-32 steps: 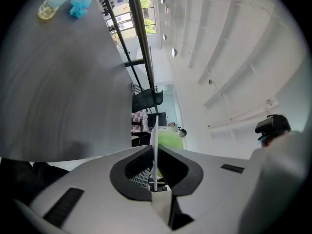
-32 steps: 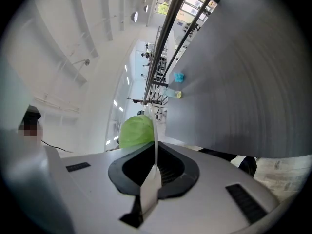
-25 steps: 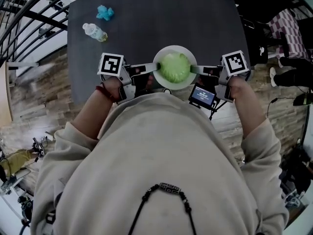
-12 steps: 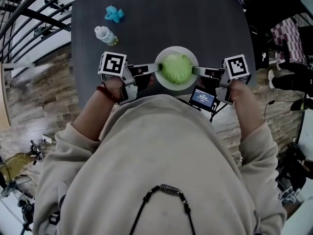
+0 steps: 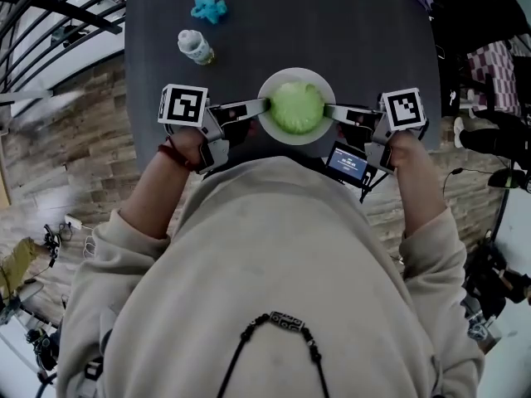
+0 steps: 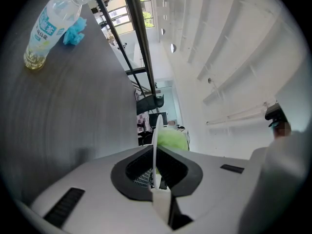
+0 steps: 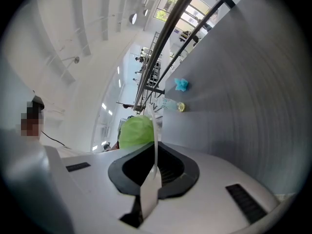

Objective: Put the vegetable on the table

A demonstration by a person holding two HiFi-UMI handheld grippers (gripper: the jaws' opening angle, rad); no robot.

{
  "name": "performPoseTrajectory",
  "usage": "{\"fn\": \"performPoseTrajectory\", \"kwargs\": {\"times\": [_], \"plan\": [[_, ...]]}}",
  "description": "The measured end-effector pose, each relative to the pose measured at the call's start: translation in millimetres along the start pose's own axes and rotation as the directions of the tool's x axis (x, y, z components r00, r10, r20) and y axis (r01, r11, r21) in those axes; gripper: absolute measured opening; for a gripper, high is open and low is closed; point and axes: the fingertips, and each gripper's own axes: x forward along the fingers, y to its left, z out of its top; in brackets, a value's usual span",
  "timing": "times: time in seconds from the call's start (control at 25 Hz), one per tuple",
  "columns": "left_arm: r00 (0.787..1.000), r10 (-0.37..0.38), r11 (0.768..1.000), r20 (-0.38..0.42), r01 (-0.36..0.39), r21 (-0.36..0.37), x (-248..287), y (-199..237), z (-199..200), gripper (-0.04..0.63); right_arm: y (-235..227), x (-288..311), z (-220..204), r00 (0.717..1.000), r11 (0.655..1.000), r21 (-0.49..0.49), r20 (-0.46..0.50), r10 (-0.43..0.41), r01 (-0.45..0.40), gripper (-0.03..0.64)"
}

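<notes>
Nearest the head camera is the person's pale sweatshirt (image 5: 274, 280), with both forearms reaching out from it towards the dark surface (image 5: 357, 40). The left gripper (image 5: 259, 107) and the right gripper (image 5: 330, 111) face each other across a white plate (image 5: 296, 140). Each gripper's own view shows its jaws drawn narrow and pinched on the thin rim, which runs edge-on between them. The two hold the plate from opposite sides, and neither touches the food.

The vegetable (image 5: 295, 106), a round pale-green head that looks like cabbage or lettuce, sits in the middle of the plate. The plate is over the near edge of the surface, just ahead of the person's chest. No view shows clearly whether its base already rests there or hangs just above.

Further back and to the left, well apart from the plate, a clear bottle (image 5: 196, 46) lies on the surface. A crumpled blue thing (image 5: 209, 7) lies just beyond it. The stretch ahead of the plate is bare.

The step in hand appears to be the carry and set-down. The next move probably calls for both grippers to lower together and keep the plate level, so the head does not roll. The jaws should open only once the base is plainly seated, and each gripper then draws back sideways off the rim.
</notes>
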Motion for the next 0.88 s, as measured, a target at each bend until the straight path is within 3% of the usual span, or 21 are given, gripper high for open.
{"fn": "performPoseTrajectory", "kwargs": {"times": [0.48,0.64,0.88], "plan": [[0.993,0.016,1.000,0.119,-0.015,-0.002,-9,-3,12,0.021,4,9,22,0.997,0.998,-0.055,-0.077,0.023,-0.027,0.026],[0.990,0.051,0.998,0.134,-0.054,0.025,-11,5,17,0.021,-1,9,28,0.995,0.998,-0.059,-0.100,0.026,-0.032,0.026],[0.984,0.038,0.999,0.172,-0.036,-0.016,-9,5,15,0.021,-4,13,30,0.990,0.997,-0.059,-0.134,0.038,-0.047,0.026]]}}
